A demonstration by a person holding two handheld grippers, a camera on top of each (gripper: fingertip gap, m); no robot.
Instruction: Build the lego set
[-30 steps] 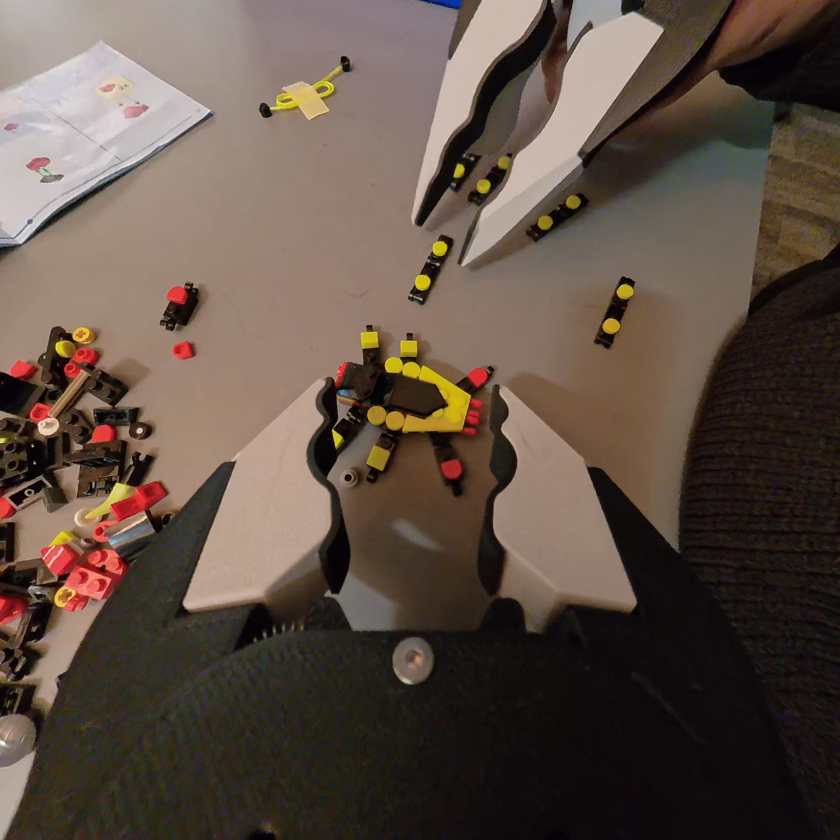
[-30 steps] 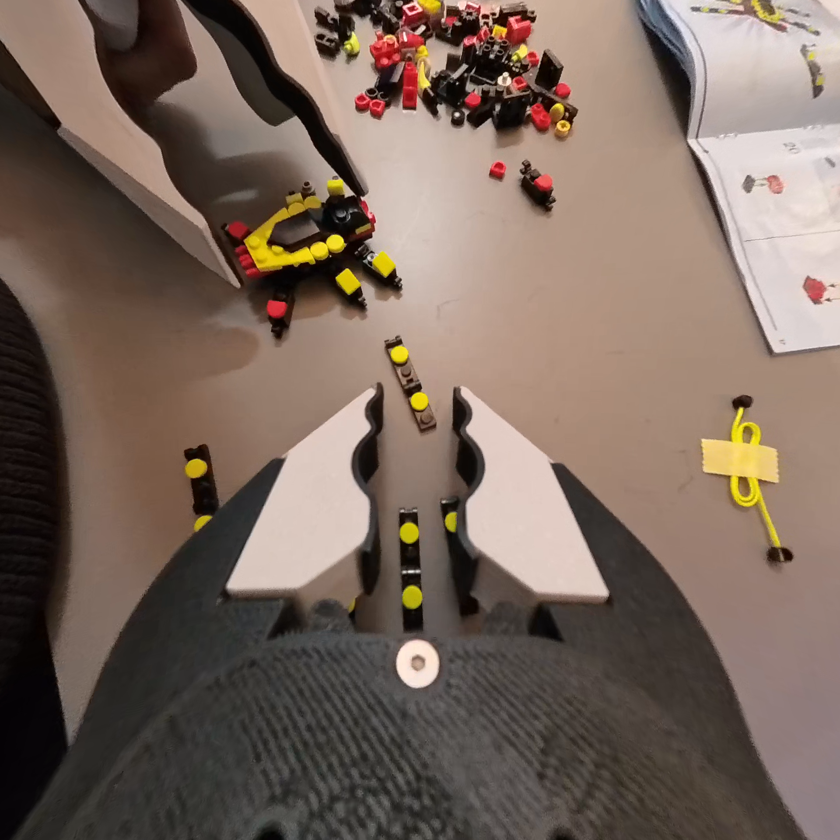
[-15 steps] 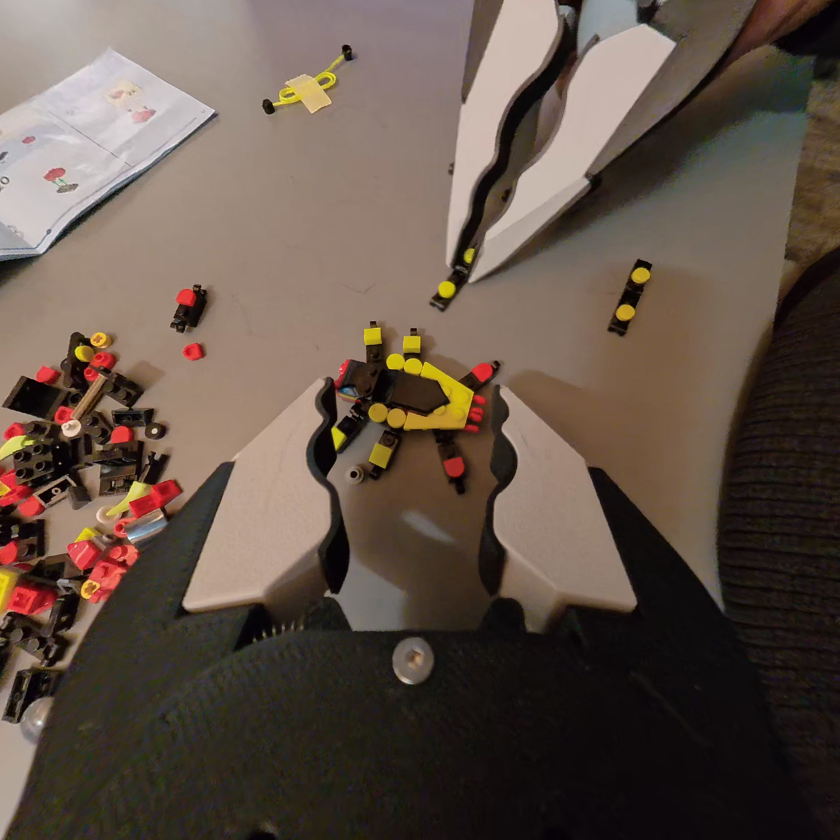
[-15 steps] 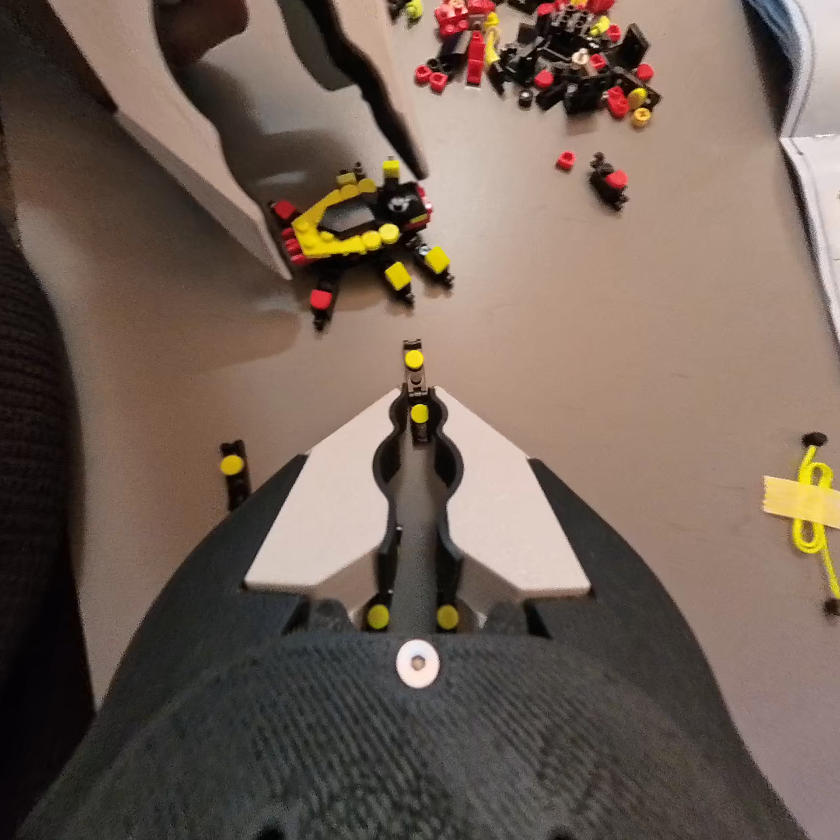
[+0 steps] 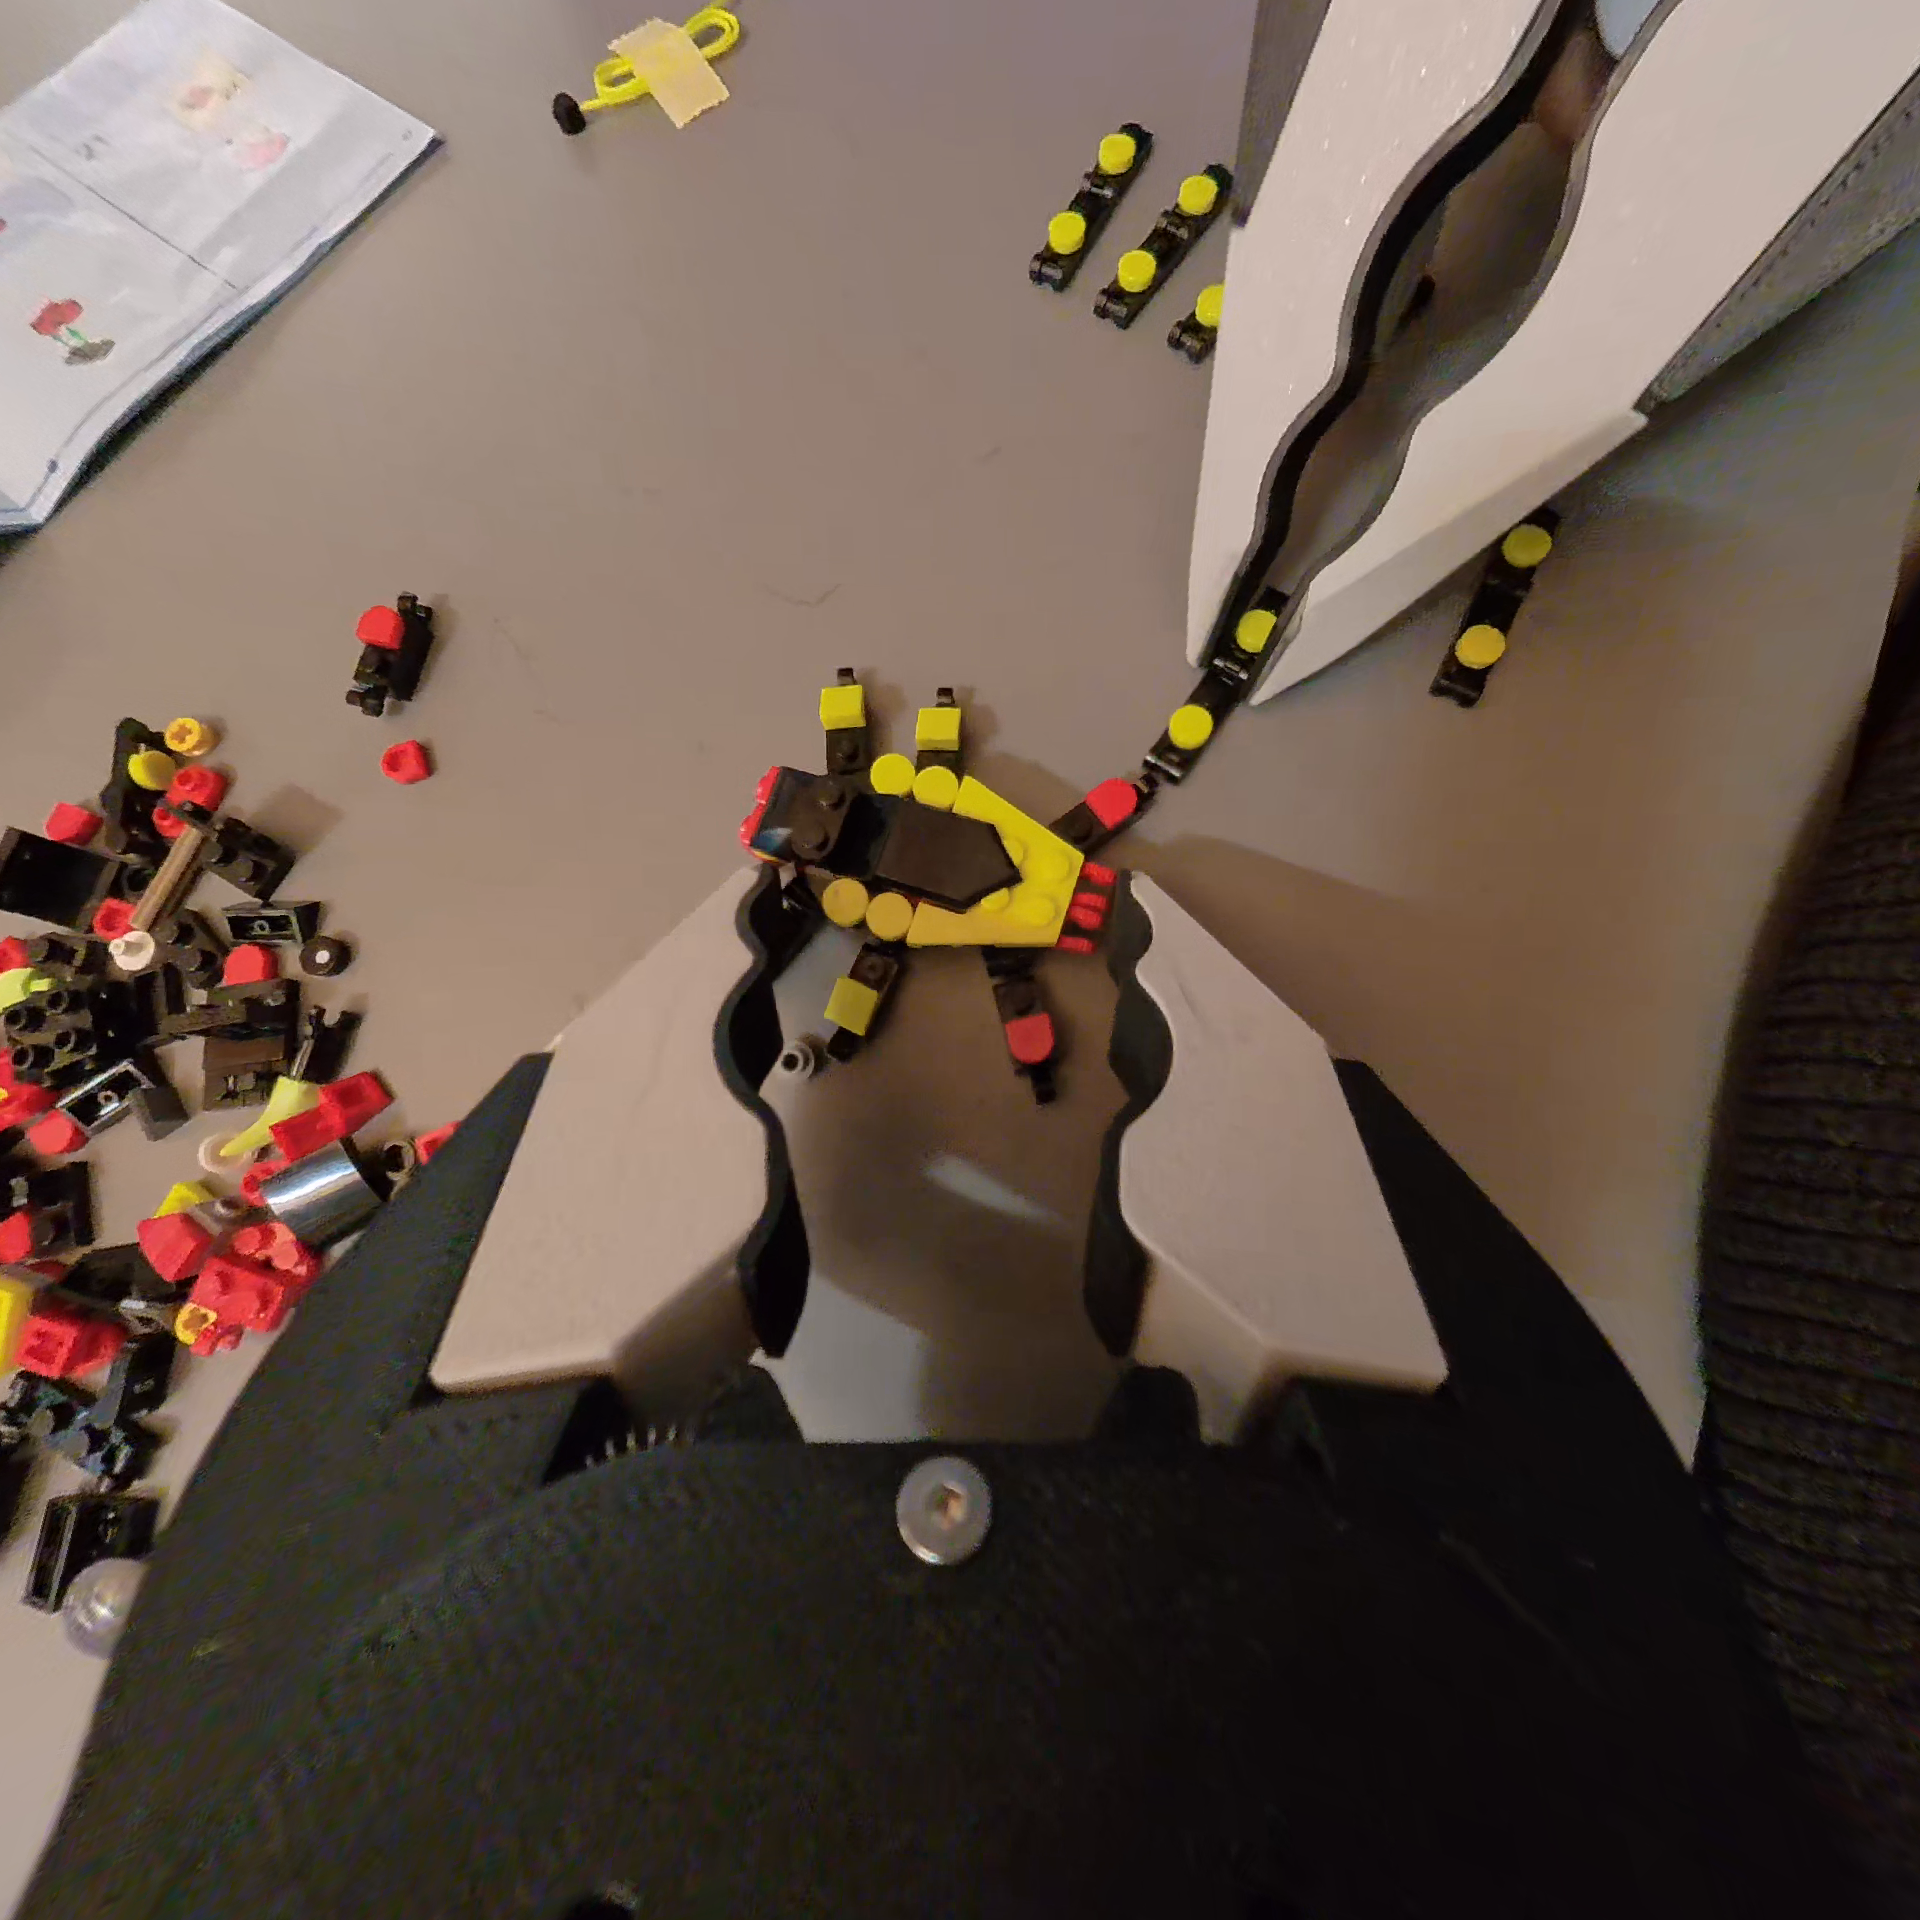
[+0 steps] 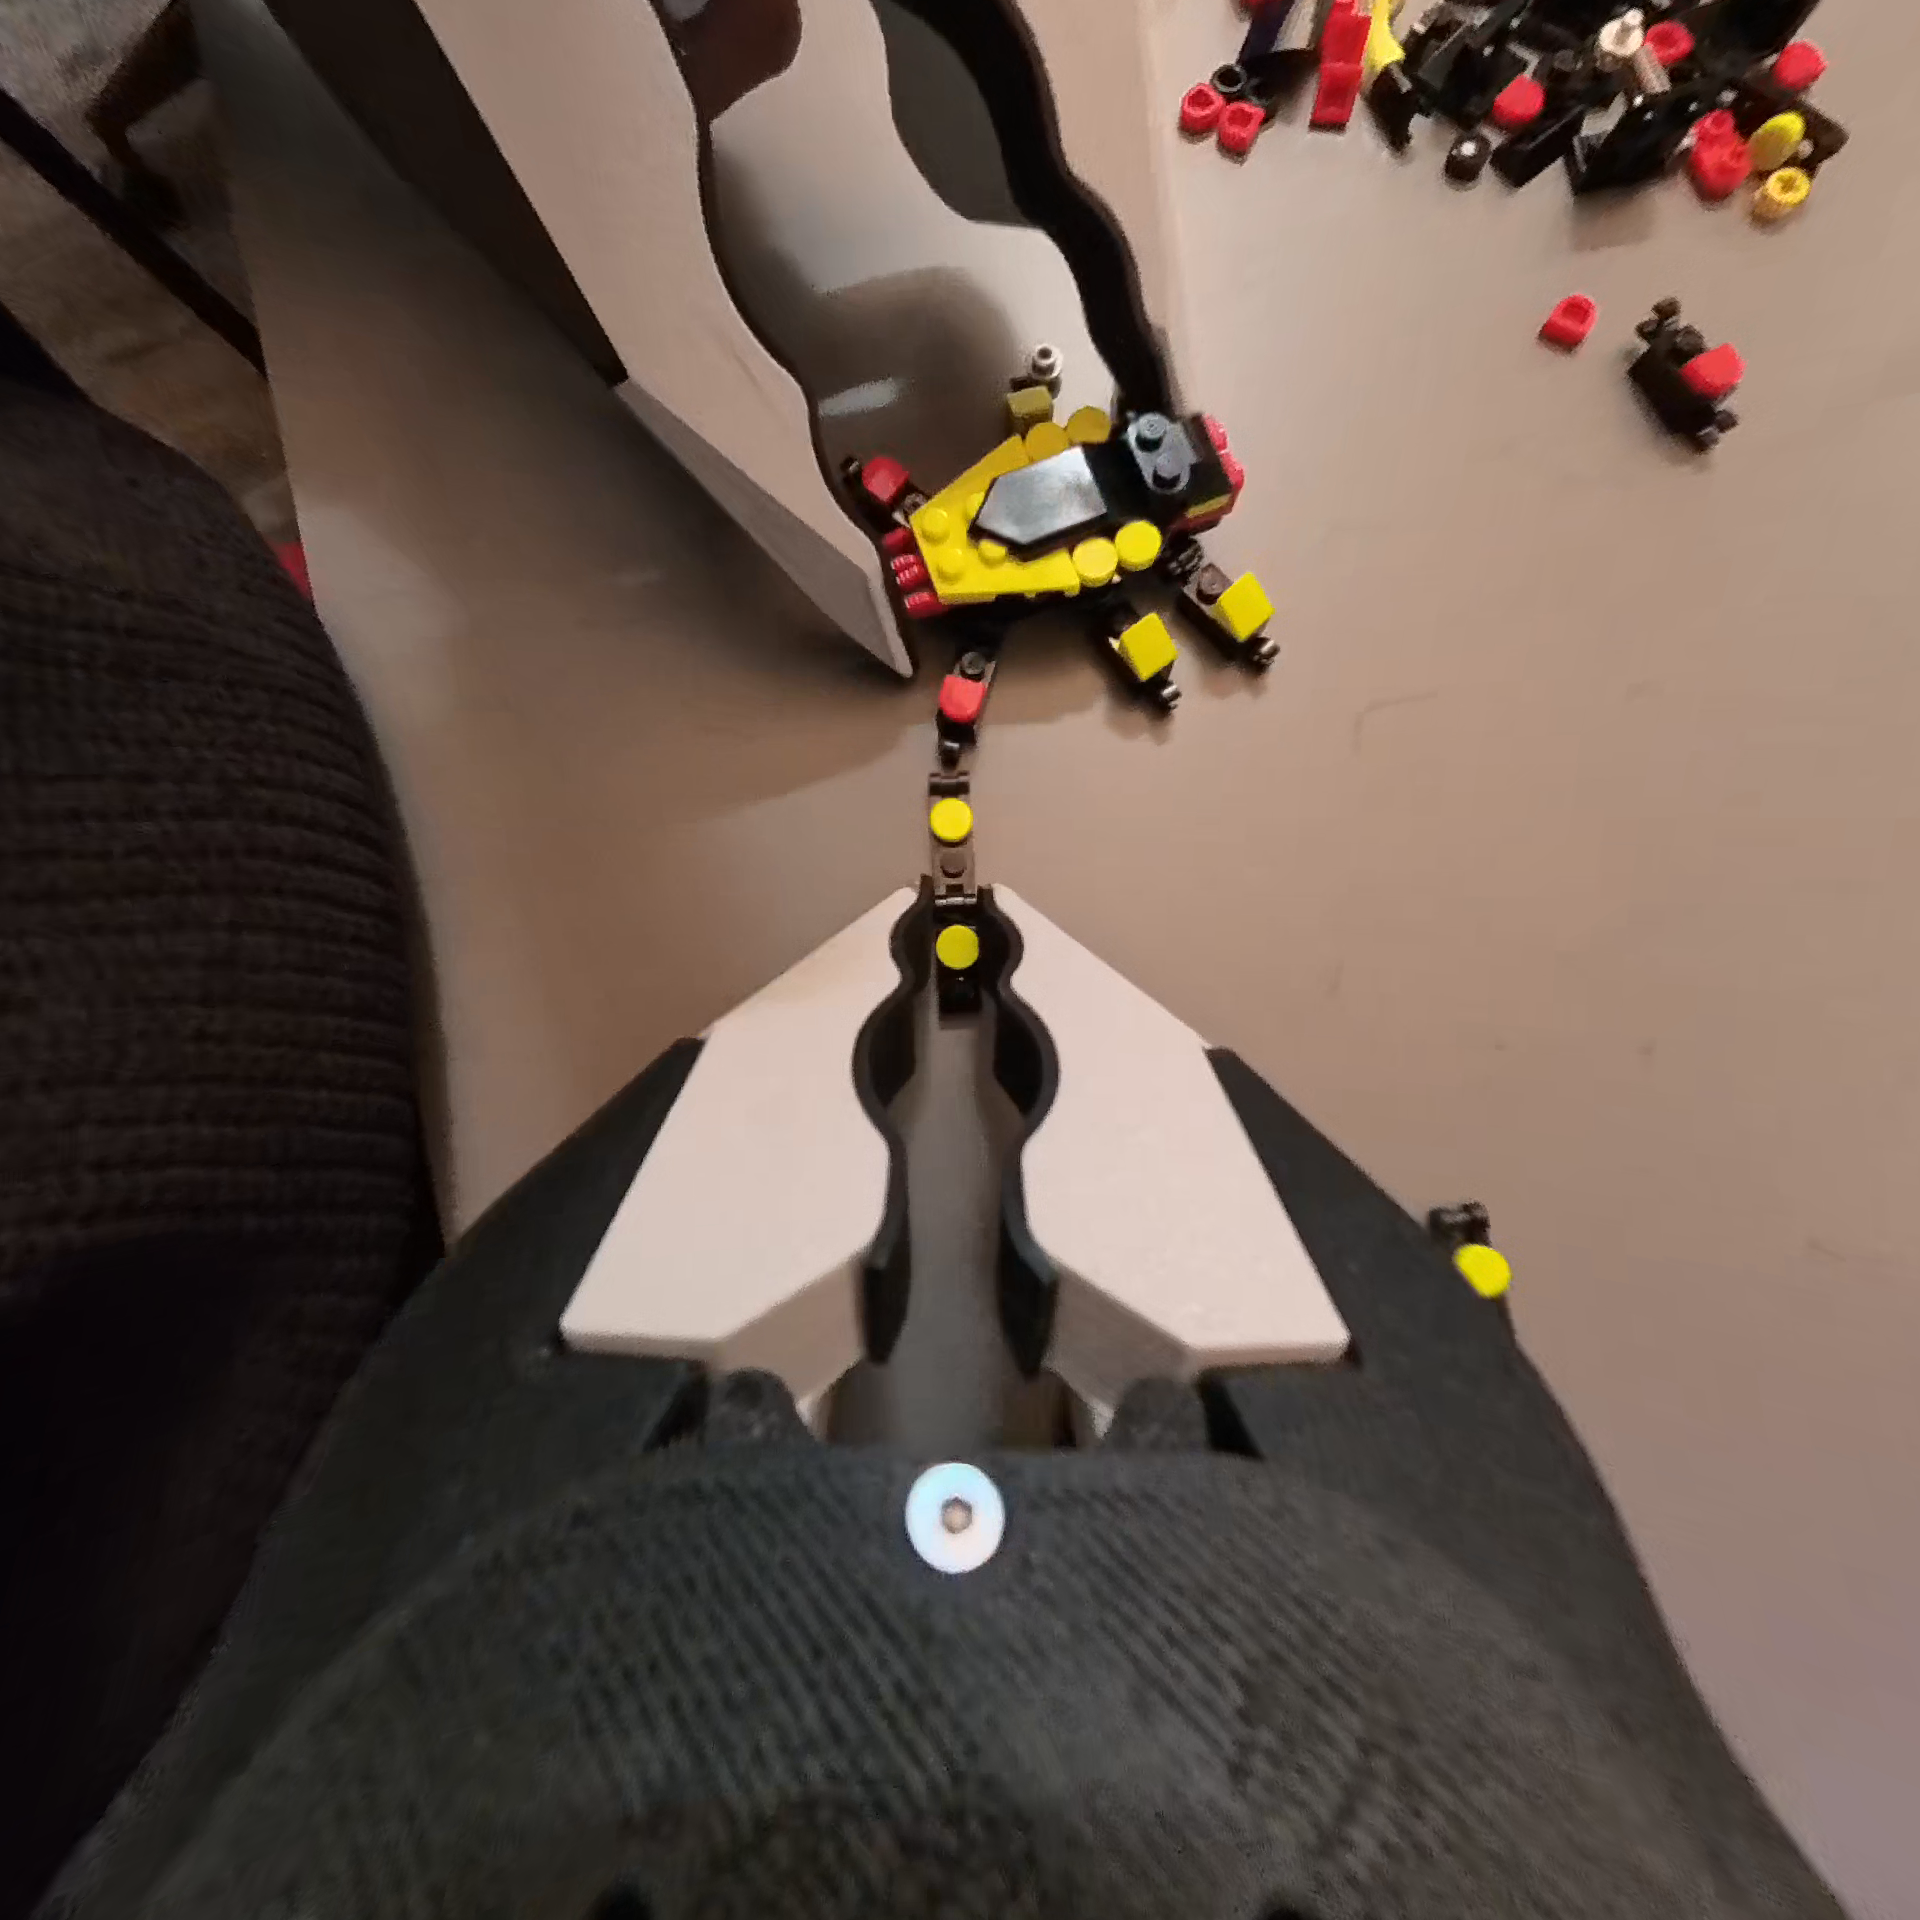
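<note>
A yellow, black and red spider-like model [image 5: 966,868] lies on the grey table [image 5: 644,499]. My left gripper [image 5: 940,904] is open, with a fingertip close to each end of the model's body; I cannot tell if they touch it. My right gripper [image 6: 956,899] is shut on a black leg piece with yellow dots [image 6: 951,821]. It holds the piece low, with the far end meeting the model's red-tipped leg [image 6: 961,698]. The model also shows in the right wrist view [image 6: 1049,520], and the right gripper [image 5: 1236,665] and its leg piece [image 5: 1190,727] in the left wrist view.
A pile of loose red, black and yellow pieces [image 5: 135,1039] lies left of the model. Spare dotted leg pieces [image 5: 1122,223] [image 5: 1486,613] lie near the right gripper. An instruction booklet [image 5: 156,239], a taped yellow string [image 5: 665,83] and a small black-red assembly [image 5: 390,649] lie farther off. A dark knit sleeve [image 5: 1818,1143] borders the right.
My right gripper shut on the dotted leg piece and carried it to the model's red-tipped leg. My left gripper moved a little forward around the model, still open.
</note>
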